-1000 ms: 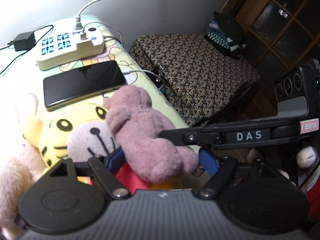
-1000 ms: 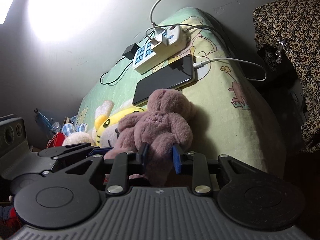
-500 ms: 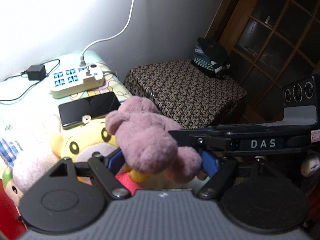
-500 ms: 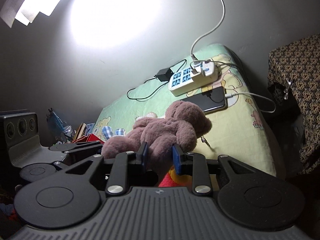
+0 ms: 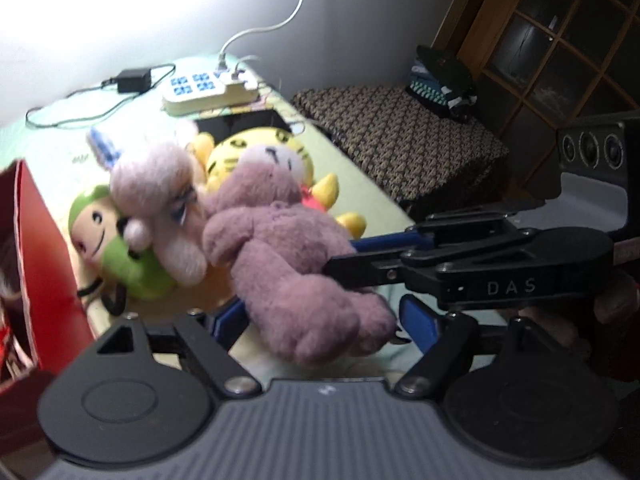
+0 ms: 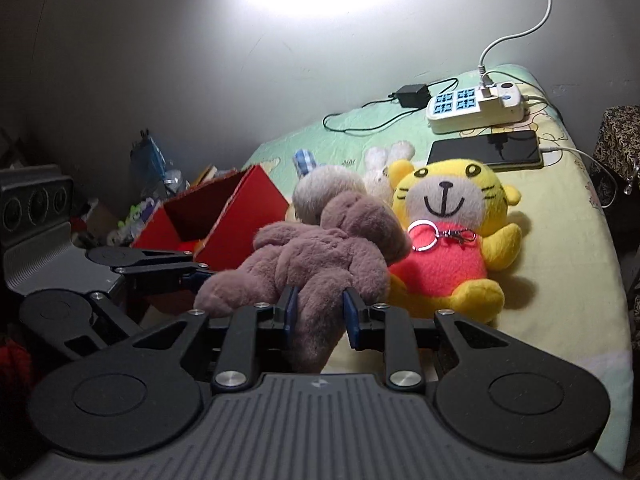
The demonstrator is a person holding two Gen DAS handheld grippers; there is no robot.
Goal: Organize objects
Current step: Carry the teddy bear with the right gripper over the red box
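Note:
A mauve plush bear [image 5: 280, 248] [image 6: 320, 256] hangs just above the green bed sheet [image 6: 560, 240], carried between both grippers. My right gripper [image 6: 319, 314] is shut on one of its legs, blue pads pressing the fur. My left gripper [image 5: 320, 320] has the bear's lower body between its pads; its jaws are opening and a thin gap shows at the right pad. In the left wrist view the right gripper [image 5: 348, 256] reaches in from the right onto the bear. An open red box [image 6: 240, 216] [image 5: 44, 248] stands at the bed's left edge, close to the bear.
A yellow tiger plush [image 6: 444, 232] with a key ring, a pale pink plush [image 5: 160, 200] and a green monkey plush [image 5: 120, 256] lie beside the bear. Farther back are a phone [image 6: 484, 148], a power strip [image 6: 476, 108] and cables. A patterned covered seat [image 5: 400, 132] stands right of the bed.
Both grippers have carried the bear away from the phone and power strip toward the red box, which has come into view. The right gripper has rolled level. The left pads have eased apart slightly.

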